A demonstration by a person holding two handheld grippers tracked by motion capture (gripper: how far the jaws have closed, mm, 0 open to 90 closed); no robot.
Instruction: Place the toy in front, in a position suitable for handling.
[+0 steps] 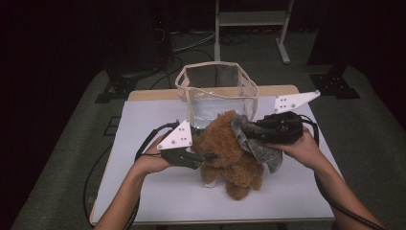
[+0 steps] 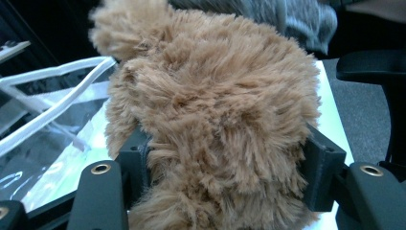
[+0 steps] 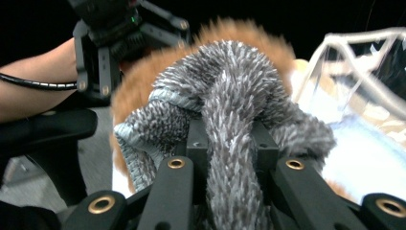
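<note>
Left gripper (image 1: pixel 203 155) clamped on brown plush toy (image 1: pixel 225 151); right gripper (image 1: pixel 251 128) clamped on grey cloth (image 1: pixel 256 146) draped on toy. Clear bag (image 1: pixel 218 91) just beyond, far side of table (image 1: pixel 143 191).

Left tongs (image 1: pixel 207 156) grip brown plush bear (image 1: pixel 229 153); right tongs (image 1: pixel 246 129) clamp grey cloth (image 1: pixel 256 146).

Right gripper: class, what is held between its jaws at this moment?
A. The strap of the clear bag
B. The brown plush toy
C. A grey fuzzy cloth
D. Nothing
C: in the right gripper view the right gripper has its jaws closed on a bunched grey fuzzy cloth, while the brown plush toy sits between the jaws of the left gripper.
</note>
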